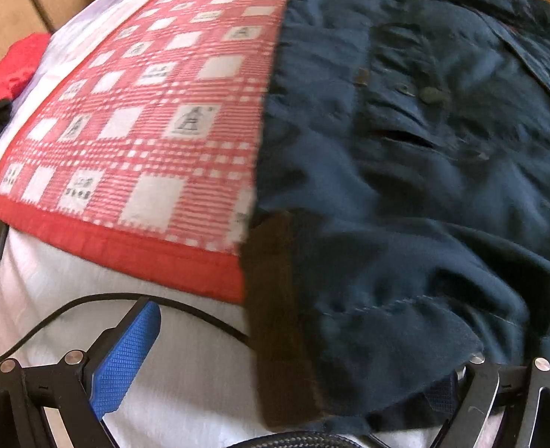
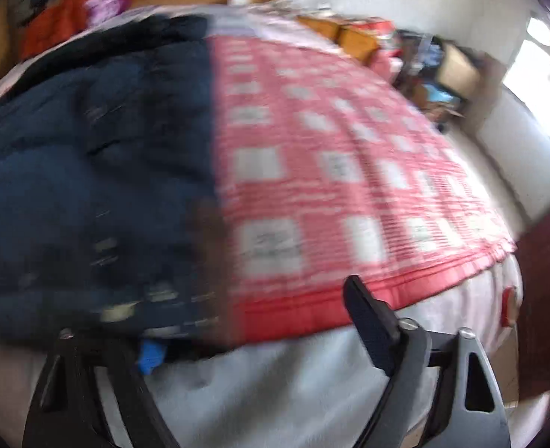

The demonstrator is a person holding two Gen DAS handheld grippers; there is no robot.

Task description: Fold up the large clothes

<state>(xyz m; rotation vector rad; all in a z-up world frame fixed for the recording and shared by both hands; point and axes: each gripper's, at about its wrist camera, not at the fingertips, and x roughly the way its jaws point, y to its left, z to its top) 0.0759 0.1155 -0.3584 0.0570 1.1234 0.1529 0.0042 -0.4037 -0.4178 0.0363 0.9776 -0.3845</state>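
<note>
A large dark navy jacket (image 1: 405, 186) lies spread on a red-and-white checked mat (image 1: 144, 130) on the bed, its brown hem strip (image 1: 275, 317) nearest me. My left gripper (image 1: 297, 343) stands open at the jacket's near left corner. Its blue-padded left finger (image 1: 125, 358) is over white sheet, and the right finger is mostly hidden under the cloth. In the blurred right wrist view the jacket (image 2: 88, 186) fills the left side and the mat (image 2: 349, 186) the right. My right gripper (image 2: 252, 317) is open at the jacket's near right corner, the hem draped over its left finger.
A black cable (image 1: 88, 302) runs across the white sheet (image 1: 181, 392) near the left gripper. Red clothing (image 1: 13, 71) lies at the bed's left edge by a wooden headboard (image 1: 13, 0). Orange clothes (image 2: 58, 26), cardboard boxes (image 2: 349, 33) and a bright window (image 2: 543, 74) are beyond.
</note>
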